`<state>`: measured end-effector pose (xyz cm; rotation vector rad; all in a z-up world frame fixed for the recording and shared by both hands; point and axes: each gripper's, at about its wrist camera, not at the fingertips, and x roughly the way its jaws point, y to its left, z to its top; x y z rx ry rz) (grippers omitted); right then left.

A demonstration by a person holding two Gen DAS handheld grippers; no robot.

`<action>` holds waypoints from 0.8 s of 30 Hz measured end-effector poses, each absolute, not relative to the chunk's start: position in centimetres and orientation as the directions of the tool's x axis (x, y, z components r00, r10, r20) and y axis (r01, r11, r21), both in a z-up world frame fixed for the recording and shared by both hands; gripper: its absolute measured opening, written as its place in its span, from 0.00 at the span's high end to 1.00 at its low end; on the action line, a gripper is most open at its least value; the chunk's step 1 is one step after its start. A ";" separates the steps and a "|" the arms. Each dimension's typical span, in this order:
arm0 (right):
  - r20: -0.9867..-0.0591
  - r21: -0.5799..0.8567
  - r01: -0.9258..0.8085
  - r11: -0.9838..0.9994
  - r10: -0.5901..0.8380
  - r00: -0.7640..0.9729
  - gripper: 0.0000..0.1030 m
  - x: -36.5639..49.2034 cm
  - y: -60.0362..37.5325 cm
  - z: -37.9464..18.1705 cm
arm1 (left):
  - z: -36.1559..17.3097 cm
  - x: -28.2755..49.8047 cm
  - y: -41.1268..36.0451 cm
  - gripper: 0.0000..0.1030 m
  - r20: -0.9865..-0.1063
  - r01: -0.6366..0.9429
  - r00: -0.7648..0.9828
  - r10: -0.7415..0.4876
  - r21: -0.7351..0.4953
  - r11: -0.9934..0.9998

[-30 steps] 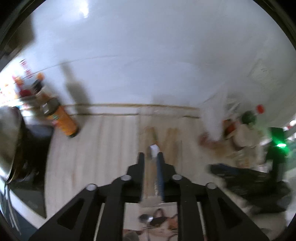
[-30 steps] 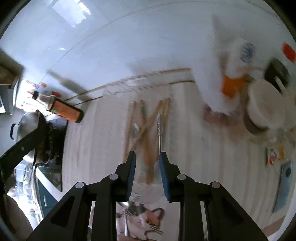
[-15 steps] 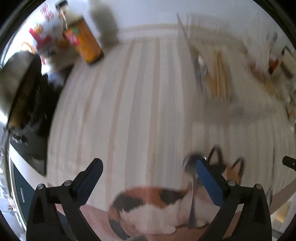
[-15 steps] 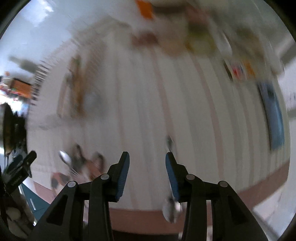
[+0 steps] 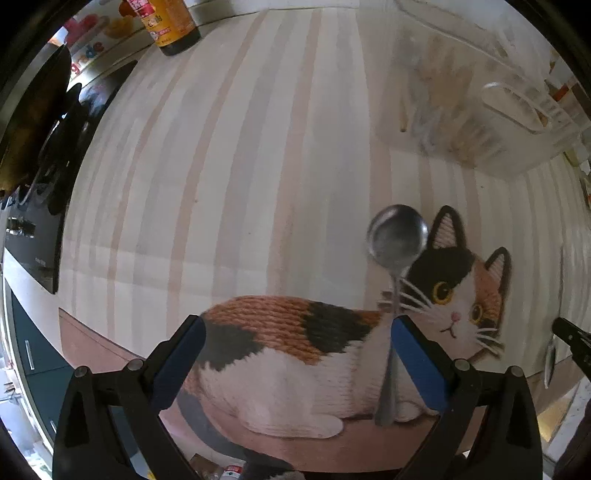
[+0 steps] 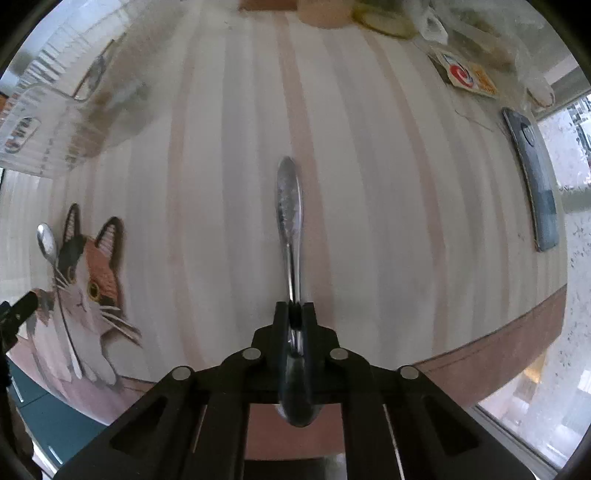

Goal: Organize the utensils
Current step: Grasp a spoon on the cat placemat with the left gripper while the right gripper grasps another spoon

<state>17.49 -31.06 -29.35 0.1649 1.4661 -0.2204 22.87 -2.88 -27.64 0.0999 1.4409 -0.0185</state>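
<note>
A metal spoon [image 5: 396, 258] lies on the cat-shaped mat [image 5: 295, 347], bowl toward the far side, its handle beside my right finger. My left gripper [image 5: 295, 332] is open wide above the mat and holds nothing. My right gripper [image 6: 294, 314] is shut on a second metal spoon [image 6: 290, 206], gripped at the neck, handle pointing away over the striped counter, bowl back between the finger arms. The clear utensil tray [image 5: 461, 110] with chopsticks and cutlery sits at the far right in the left wrist view and at the far left in the right wrist view [image 6: 55, 122].
A sauce bottle [image 5: 170, 22] stands at the far left by the dark stove [image 5: 40, 147]. In the right wrist view a phone [image 6: 535, 184] and packets [image 6: 465, 77] lie at the right. The counter's front edge [image 6: 498, 343] runs close below.
Both grippers swung down from the tray to the counter front. My left gripper opened wide over the cat mat. My right gripper closed on the second spoon.
</note>
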 end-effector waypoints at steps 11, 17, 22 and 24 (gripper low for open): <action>-0.991 0.027 0.191 0.981 0.001 0.133 0.93 19.8 -28.2 -29.2 | -29.1 22.8 -8.0 0.05 -0.989 0.140 0.146 0.023 0.043 0.989; -0.991 0.038 0.194 0.980 0.013 0.133 0.94 20.2 -27.7 -29.3 | -30.2 24.6 -8.3 0.06 -0.992 0.091 0.128 -0.015 -0.003 0.996; -0.992 0.031 0.192 0.981 0.007 0.128 0.94 20.0 -28.5 -29.0 | -30.3 25.5 -8.7 0.06 -0.991 0.078 0.132 -0.028 -0.018 0.997; -0.992 0.029 0.188 0.982 0.006 0.125 0.94 20.6 -28.1 -29.0 | -30.3 25.7 -8.6 0.06 -0.990 0.076 0.137 -0.033 -0.022 0.997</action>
